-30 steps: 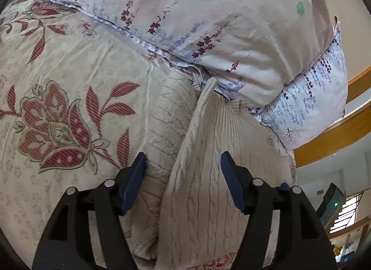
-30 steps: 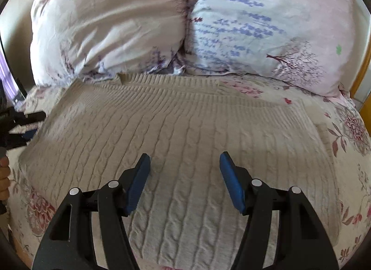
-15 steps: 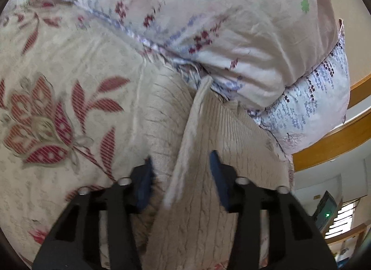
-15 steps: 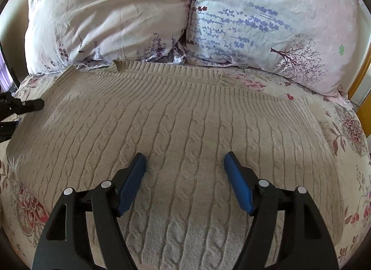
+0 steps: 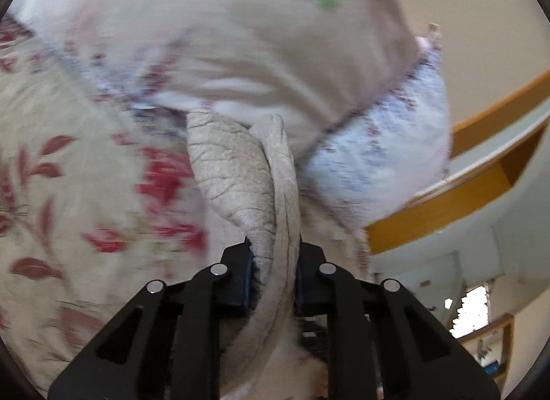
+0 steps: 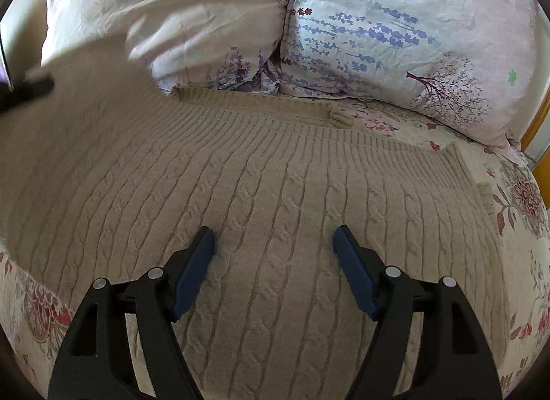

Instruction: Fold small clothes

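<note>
A beige cable-knit sweater [image 6: 275, 186] lies spread on the floral bedsheet [image 6: 522, 200], its ribbed hem towards the pillows. My left gripper [image 5: 273, 262] is closing its jaws on the sweater's left edge [image 5: 240, 173], and the bunched fabric between its pads stands lifted off the bed. In the right wrist view that raised edge shows as a blurred fold at the far left, with the left gripper's dark tip [image 6: 31, 88] beside it. My right gripper [image 6: 273, 238] hovers over the sweater's middle with its jaws opening and nothing between its blue pads [image 6: 350, 269].
Two floral pillows [image 6: 178, 11] [image 6: 412, 28] lie side by side behind the sweater. A wooden bed frame [image 5: 447, 193] runs along the right. Bare bedsheet [image 5: 68, 159] shows left of the sweater.
The left gripper closed on the sweater's edge and lifted it, dragging the fold up and rightward. The right gripper widened slightly and stayed over the sweater.
</note>
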